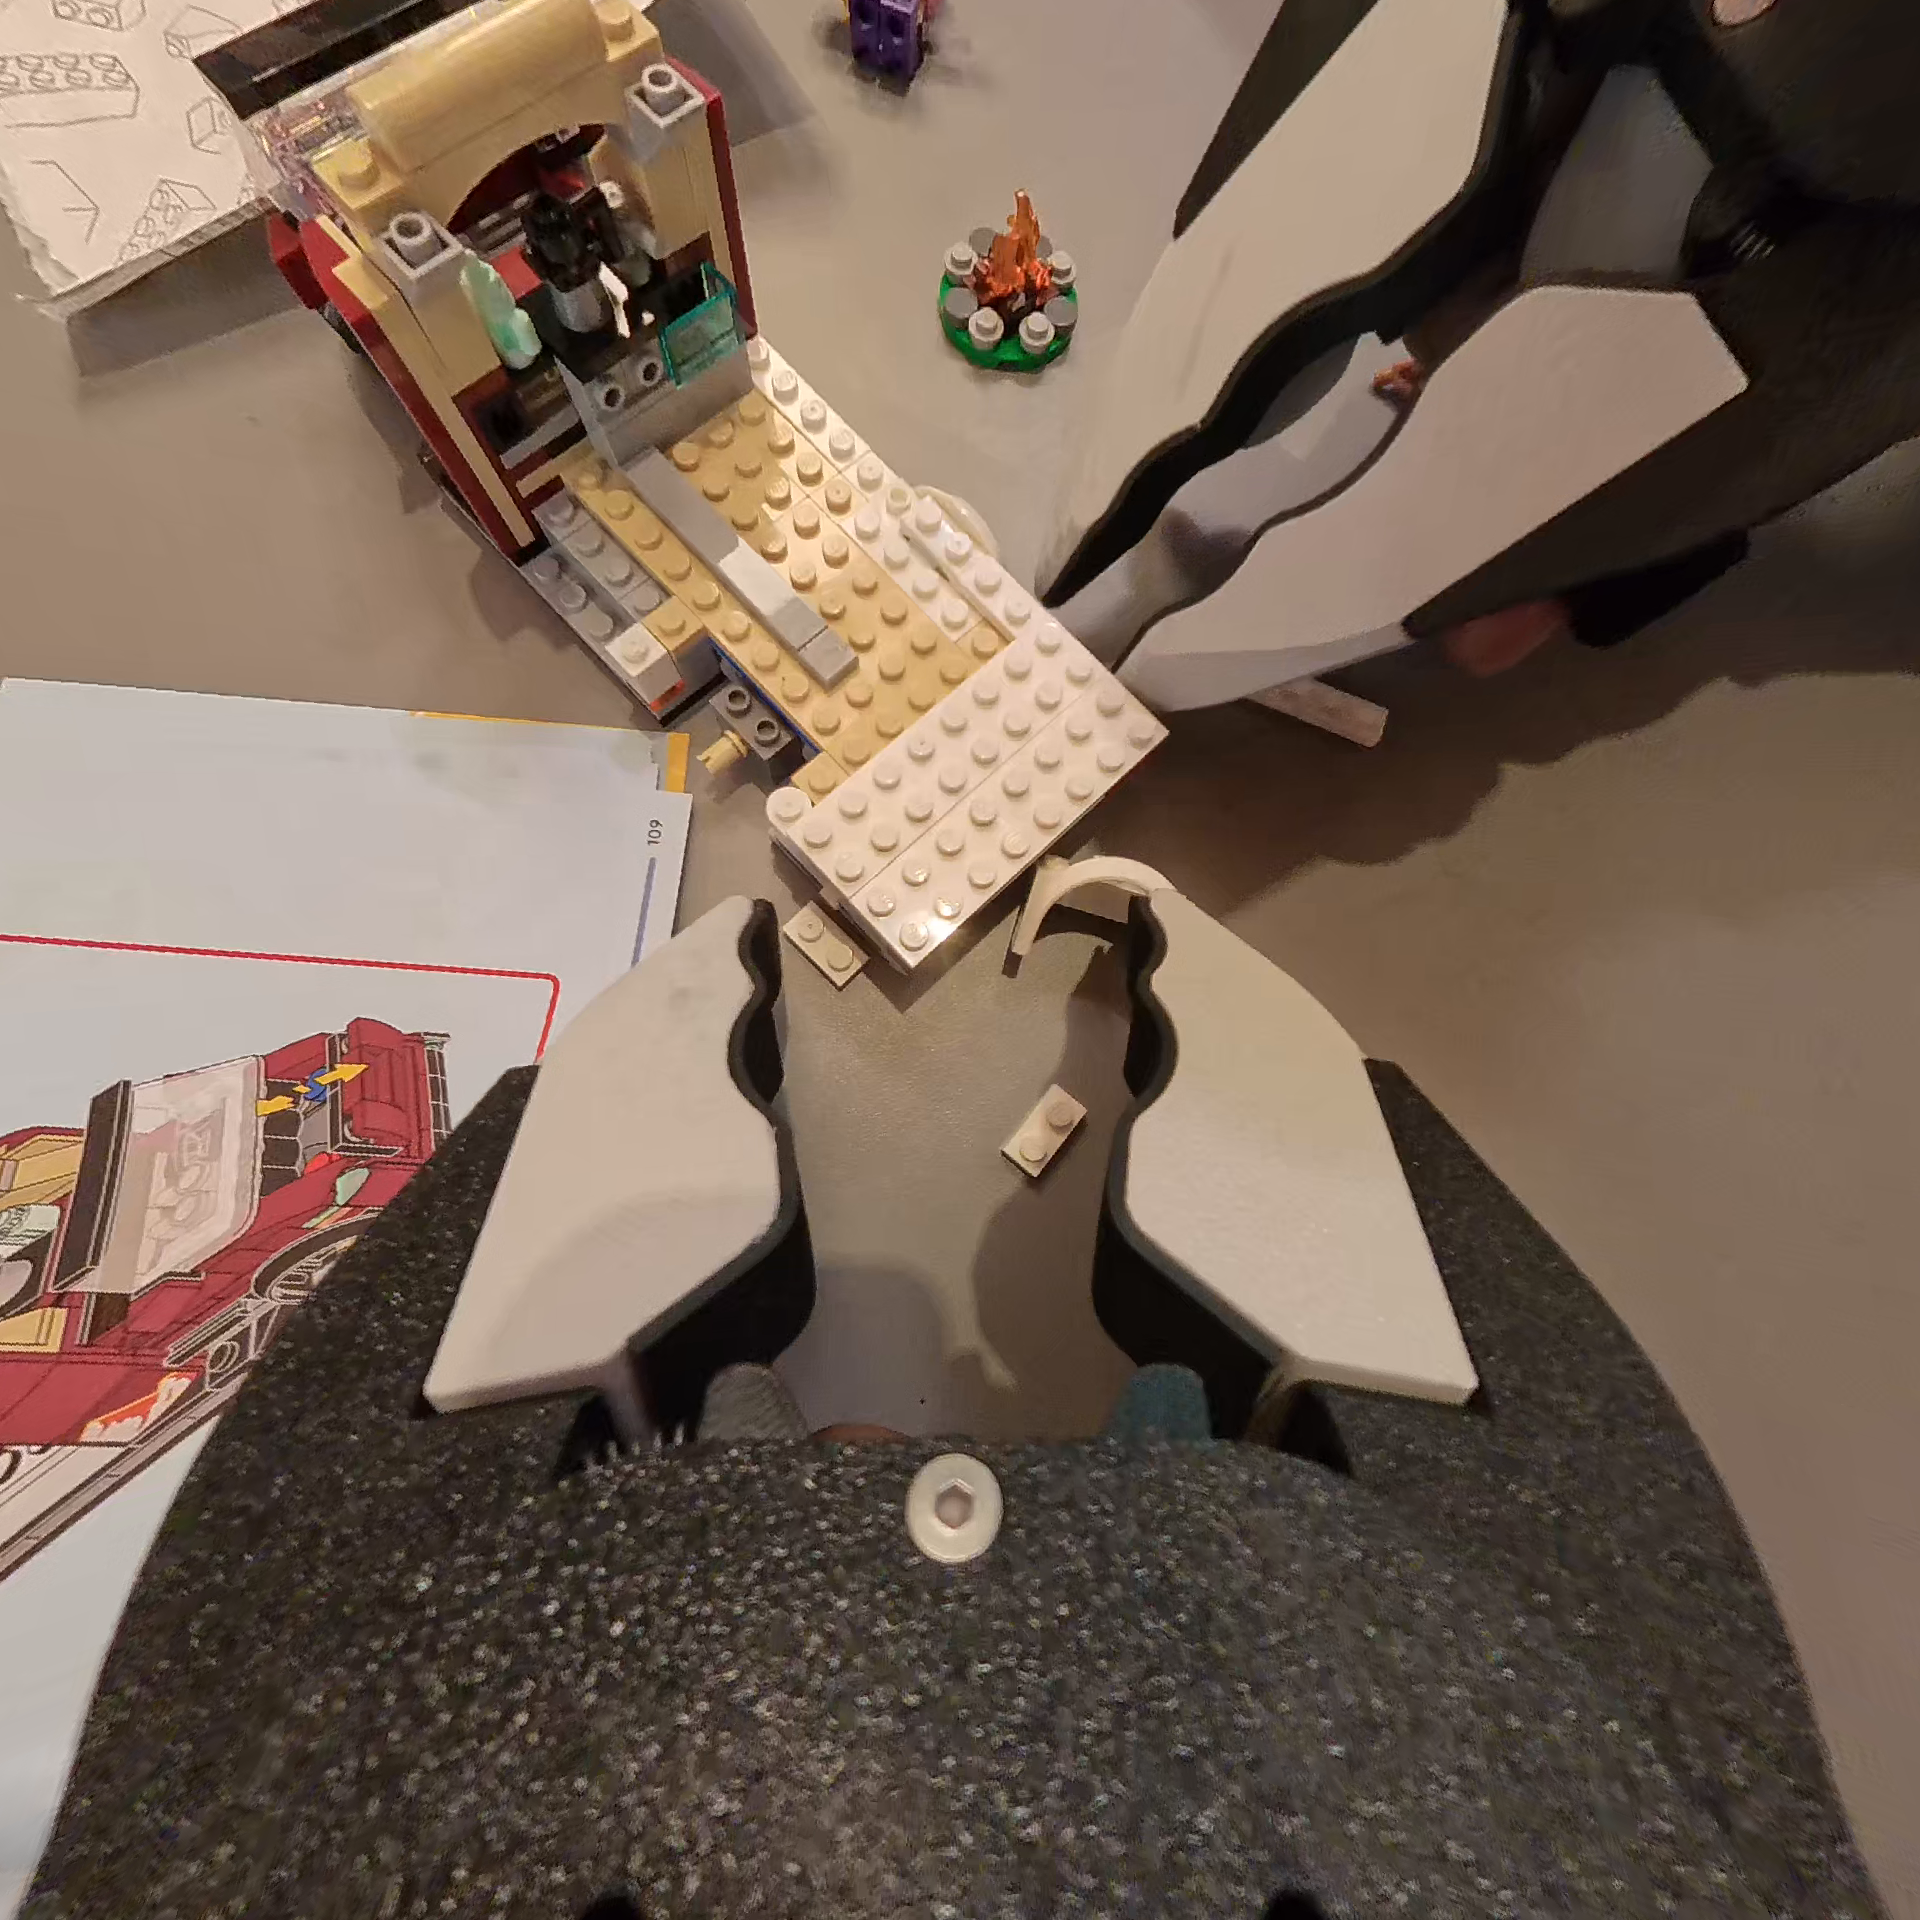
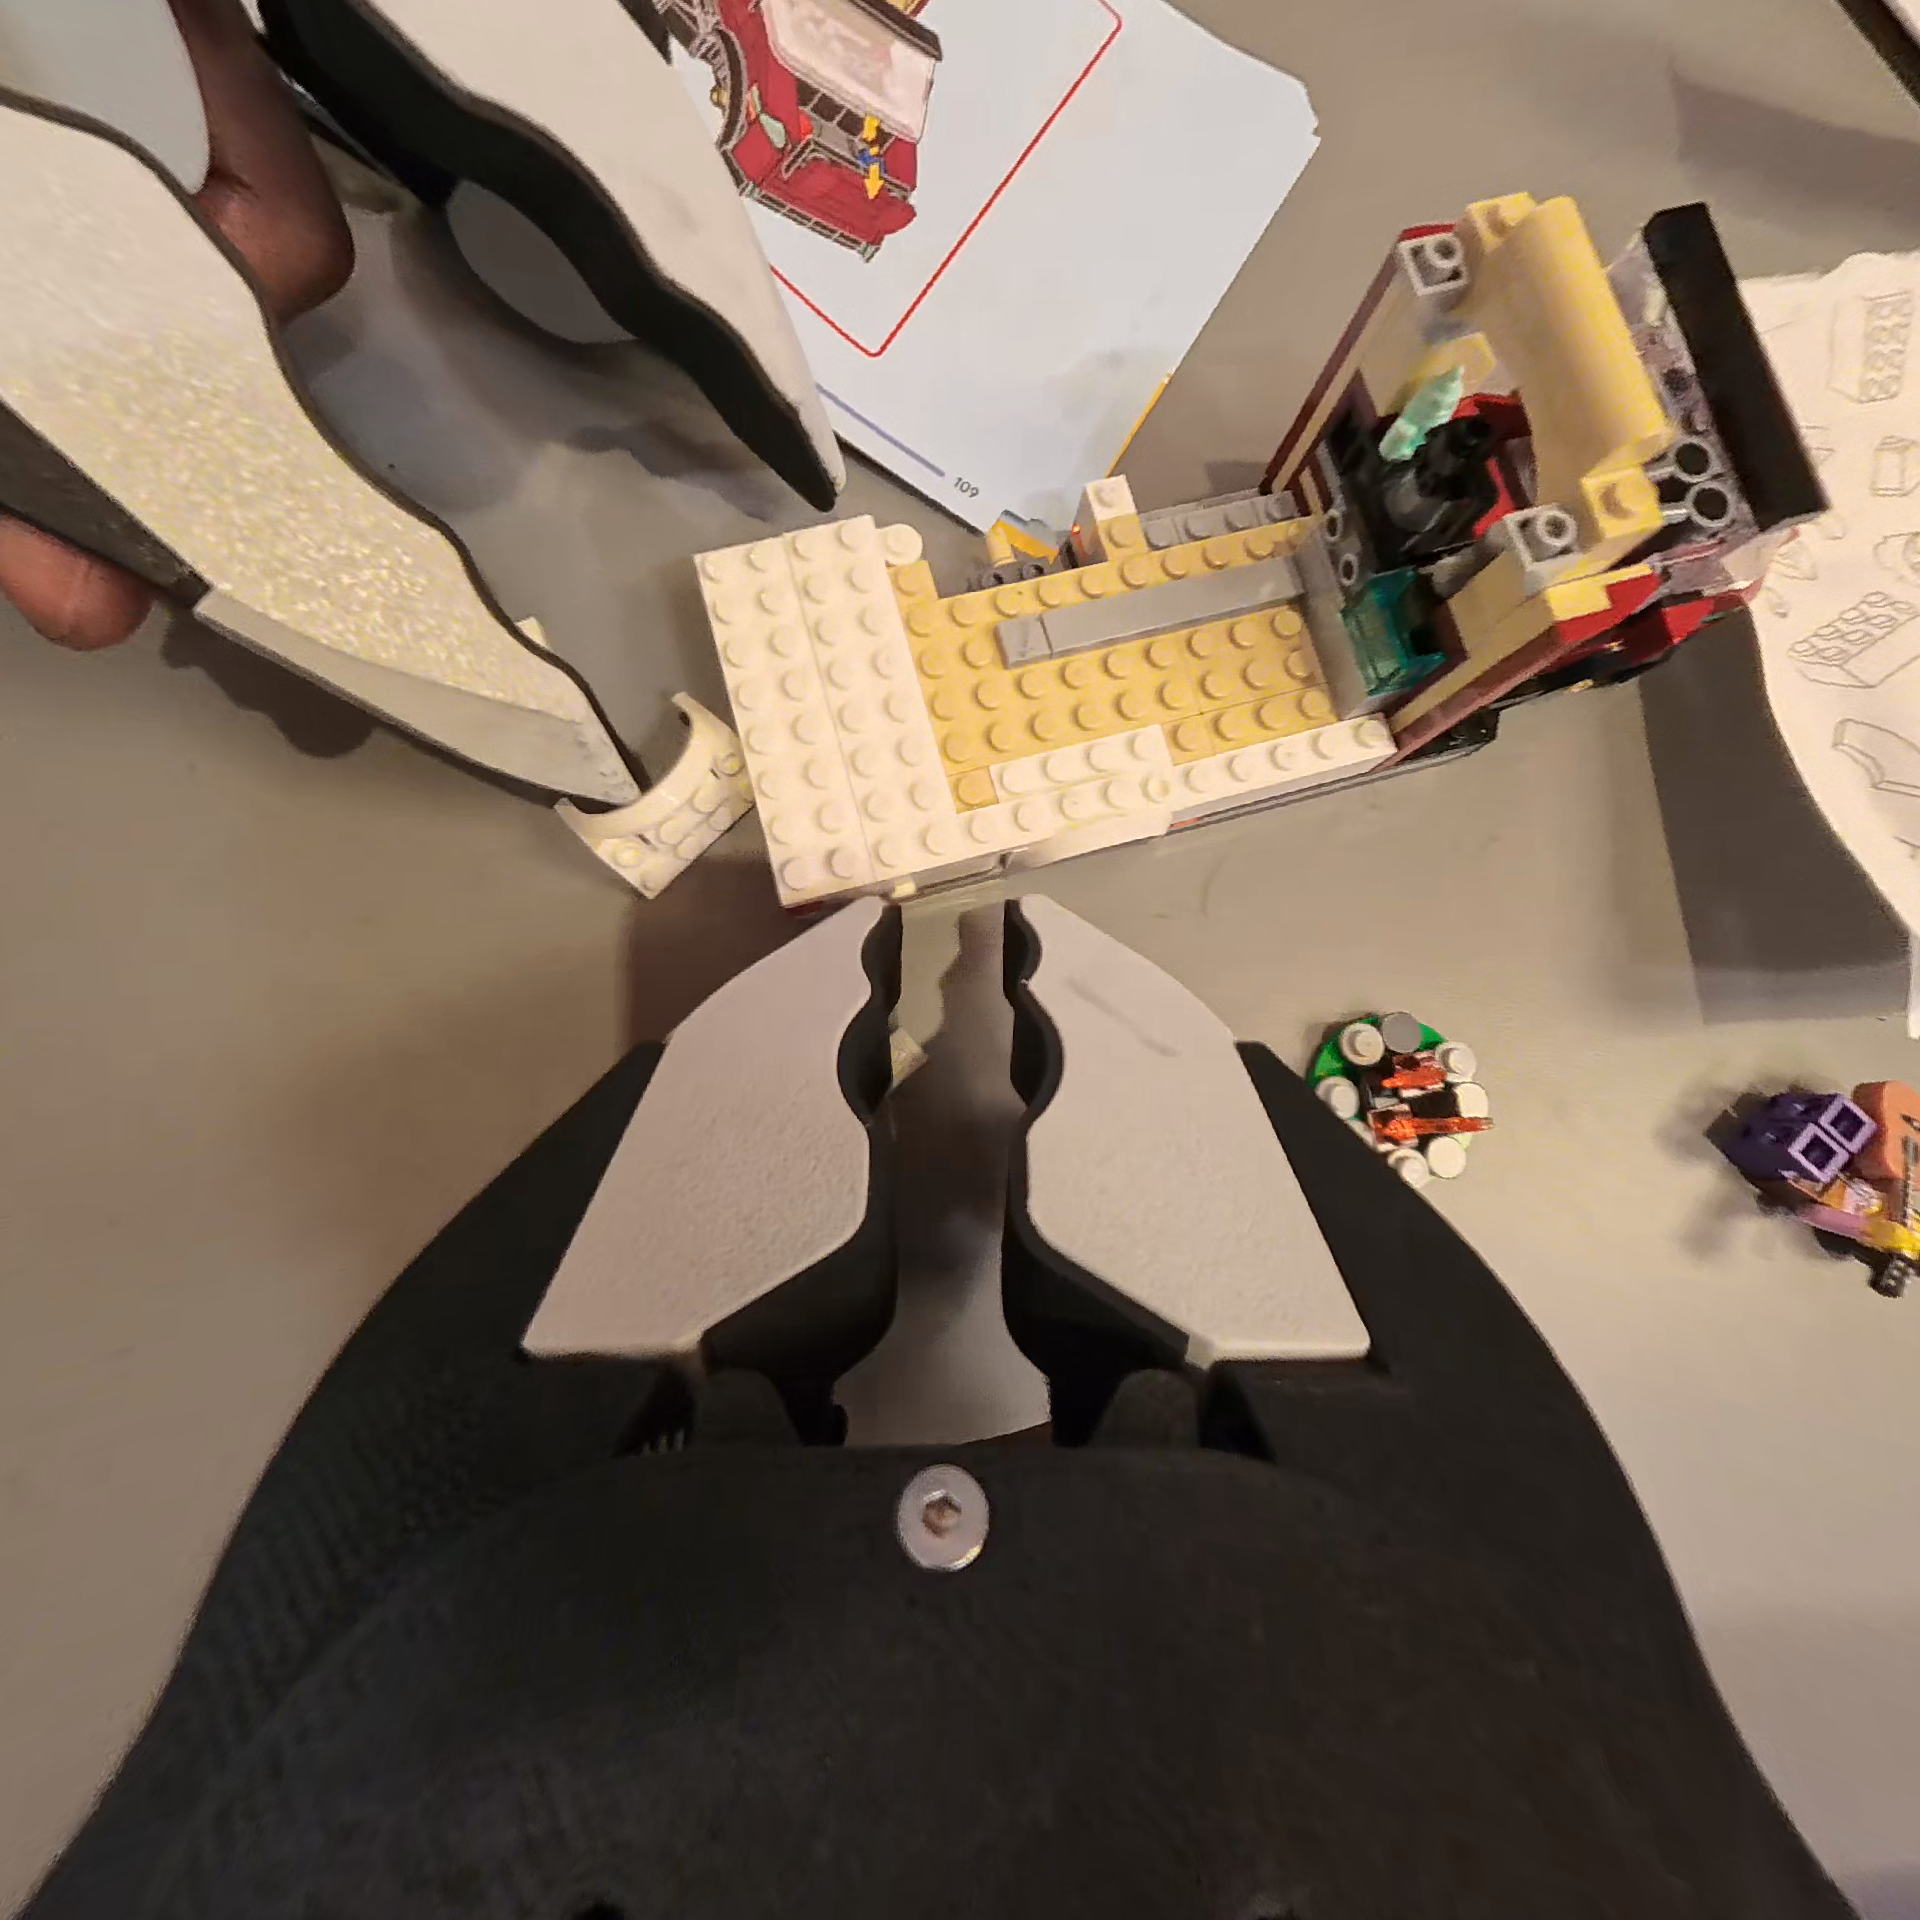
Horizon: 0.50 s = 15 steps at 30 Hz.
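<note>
Grey tabletop (image 1: 1558, 1039) is seen beneath both grippers. A brick-built vehicle (image 1: 790, 582), tan and white studded with a dark red cab, lies ahead of the left gripper (image 1: 951, 935), whose fingers are spread wide with nothing clasped. A white arch piece (image 1: 1091, 883) is met by its right fingertip, and a small tan plate (image 1: 1044, 1127) lies between the fingers, untouched. The right gripper (image 2: 940, 920) is held nearly closed at the vehicle's white edge; whether anything is pinched cannot be told. An instruction booklet (image 1: 312, 883) lies left of the left gripper. A small campfire model (image 2: 1397, 1096) sits right of the right gripper.
</note>
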Motion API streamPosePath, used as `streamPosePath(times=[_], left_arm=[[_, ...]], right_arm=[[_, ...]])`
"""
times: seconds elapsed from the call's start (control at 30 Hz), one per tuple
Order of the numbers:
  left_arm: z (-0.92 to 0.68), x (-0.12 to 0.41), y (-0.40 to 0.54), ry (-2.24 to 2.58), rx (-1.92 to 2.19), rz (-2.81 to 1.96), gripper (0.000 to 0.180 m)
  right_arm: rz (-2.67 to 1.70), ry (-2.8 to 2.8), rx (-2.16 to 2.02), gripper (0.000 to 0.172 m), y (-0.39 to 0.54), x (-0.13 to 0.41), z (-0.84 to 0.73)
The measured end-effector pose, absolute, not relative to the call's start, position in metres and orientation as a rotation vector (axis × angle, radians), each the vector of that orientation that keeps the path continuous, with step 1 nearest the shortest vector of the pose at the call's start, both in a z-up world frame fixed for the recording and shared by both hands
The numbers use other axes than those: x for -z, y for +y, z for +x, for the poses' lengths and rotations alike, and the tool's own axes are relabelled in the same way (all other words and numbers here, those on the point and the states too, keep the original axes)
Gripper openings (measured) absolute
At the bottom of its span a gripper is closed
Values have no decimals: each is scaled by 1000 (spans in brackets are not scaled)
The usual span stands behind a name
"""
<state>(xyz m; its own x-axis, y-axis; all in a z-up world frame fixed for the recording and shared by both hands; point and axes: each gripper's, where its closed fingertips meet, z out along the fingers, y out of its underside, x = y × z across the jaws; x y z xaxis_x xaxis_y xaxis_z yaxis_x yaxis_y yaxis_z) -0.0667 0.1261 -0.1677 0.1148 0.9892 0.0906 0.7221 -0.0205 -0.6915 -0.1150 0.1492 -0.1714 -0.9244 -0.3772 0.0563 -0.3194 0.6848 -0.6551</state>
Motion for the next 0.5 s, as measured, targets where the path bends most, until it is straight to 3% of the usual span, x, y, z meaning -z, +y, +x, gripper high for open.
streamPosePath(times=[0.5], left_arm=[[-66, 168, 127, -1671, -565, -1793, 65]], right_arm=[[-661, 2789, 1093, 18, 146, 176, -102]])
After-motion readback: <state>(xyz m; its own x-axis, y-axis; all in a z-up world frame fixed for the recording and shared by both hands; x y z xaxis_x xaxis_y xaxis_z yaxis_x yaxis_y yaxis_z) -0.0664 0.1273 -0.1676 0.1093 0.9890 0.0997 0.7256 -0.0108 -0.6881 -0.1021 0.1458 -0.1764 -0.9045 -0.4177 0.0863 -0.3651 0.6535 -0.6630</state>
